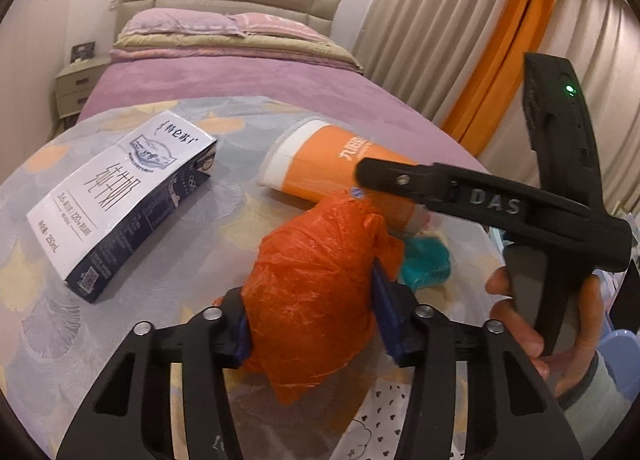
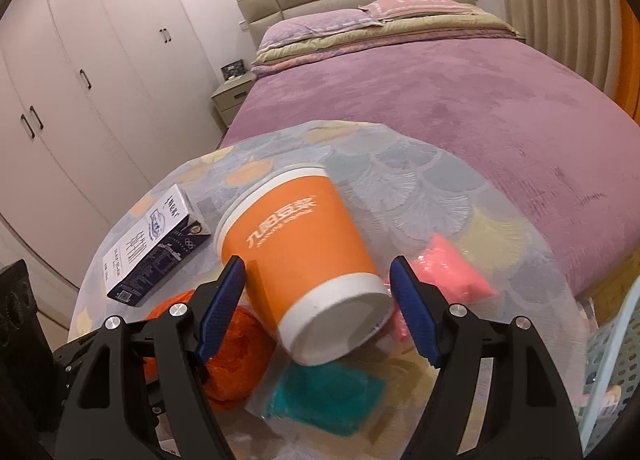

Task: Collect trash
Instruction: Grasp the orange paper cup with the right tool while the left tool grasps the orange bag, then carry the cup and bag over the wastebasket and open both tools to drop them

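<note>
Left hand-held gripper [image 1: 310, 308] clenches the orange bag [image 1: 316, 280]; right hand-held gripper [image 2: 318, 308] straddles the cup [image 2: 304, 260], released.

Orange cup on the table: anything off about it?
Yes. The orange cup lies tipped on its side, base toward the right gripper, resting on the crumpled orange bag. No spill is visible.

The cup [image 2: 304, 256] was orange with white bands. The crumpled bag [image 1: 316, 292] was orange-red, and the carton [image 1: 120, 200] white and dark blue. The tablecloth [image 2: 400, 188] bore grey and yellow fan shapes. Blurred packets [image 2: 328, 396] looked teal and pink.
</note>
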